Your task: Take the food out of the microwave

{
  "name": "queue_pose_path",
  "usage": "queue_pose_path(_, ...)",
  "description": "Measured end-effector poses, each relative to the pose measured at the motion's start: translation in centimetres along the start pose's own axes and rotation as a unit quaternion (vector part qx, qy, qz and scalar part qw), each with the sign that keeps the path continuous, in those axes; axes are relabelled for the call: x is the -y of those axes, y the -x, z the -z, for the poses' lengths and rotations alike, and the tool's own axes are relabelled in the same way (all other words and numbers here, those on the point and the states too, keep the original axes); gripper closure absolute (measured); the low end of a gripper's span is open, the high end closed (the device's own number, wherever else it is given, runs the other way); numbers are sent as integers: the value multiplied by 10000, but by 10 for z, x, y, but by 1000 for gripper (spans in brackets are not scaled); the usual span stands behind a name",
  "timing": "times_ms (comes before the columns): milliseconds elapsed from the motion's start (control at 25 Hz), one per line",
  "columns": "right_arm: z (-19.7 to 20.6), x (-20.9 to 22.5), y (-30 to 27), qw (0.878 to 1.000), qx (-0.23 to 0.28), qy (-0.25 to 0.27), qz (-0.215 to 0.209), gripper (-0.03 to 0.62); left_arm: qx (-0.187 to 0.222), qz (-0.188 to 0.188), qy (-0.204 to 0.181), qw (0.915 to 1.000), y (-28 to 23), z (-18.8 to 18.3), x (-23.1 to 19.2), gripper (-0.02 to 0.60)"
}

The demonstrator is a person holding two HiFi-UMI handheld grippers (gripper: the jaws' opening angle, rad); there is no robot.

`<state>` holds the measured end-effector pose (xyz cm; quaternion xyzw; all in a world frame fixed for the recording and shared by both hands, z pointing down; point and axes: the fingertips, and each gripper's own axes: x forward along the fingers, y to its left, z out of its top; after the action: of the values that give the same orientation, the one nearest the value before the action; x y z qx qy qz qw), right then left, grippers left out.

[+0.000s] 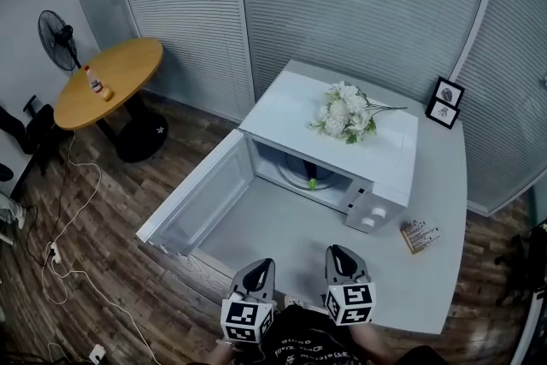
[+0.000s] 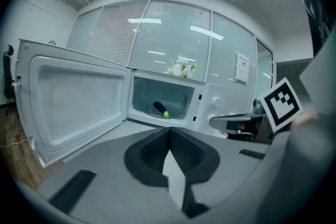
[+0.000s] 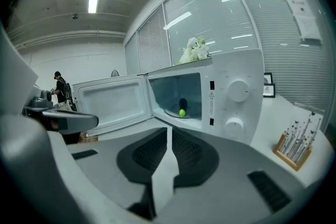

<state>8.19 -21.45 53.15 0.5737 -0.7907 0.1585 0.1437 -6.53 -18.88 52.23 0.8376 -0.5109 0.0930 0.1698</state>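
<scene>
Item: food point(image 1: 309, 177), a dark piece with a green tip
Location: on the round plate point(image 1: 291, 171) inside the microwave point(image 1: 282, 107); door point(image 1: 201, 201) swung wide to the left
Left gripper point(image 2: 169, 132): fingers closed together, nothing between them, low over the near edge of the desk point(image 1: 282, 235)
Right gripper point(image 3: 169, 131): fingers closed, empty, just beside the left one
Step in hand: approach to the open microwave, judged early
Handling advice: spread one gripper's fingers before entering; go in level, under the roof; clasp the dark body, not the tip; draw straight out, clear of the door frame
</scene>
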Motion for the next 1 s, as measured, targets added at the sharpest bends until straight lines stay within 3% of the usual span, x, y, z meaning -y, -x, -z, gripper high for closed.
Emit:
queue_pose_path(120, -11, 0, -12, 9999, 20, -7, -141, 504, -13, -56, 47, 10000, 0, 2, -2, 574)
queue_pose_path(400, -31, 4, -45, 9998, 39, 24, -211, 455, -14, -165, 59, 9998, -4, 1, -10, 574)
queue_pose_path(1000, -58, 27, -121, 9999, -147, -21, 9, 441, -186, -371, 31, 9991, -7, 7, -25, 574)
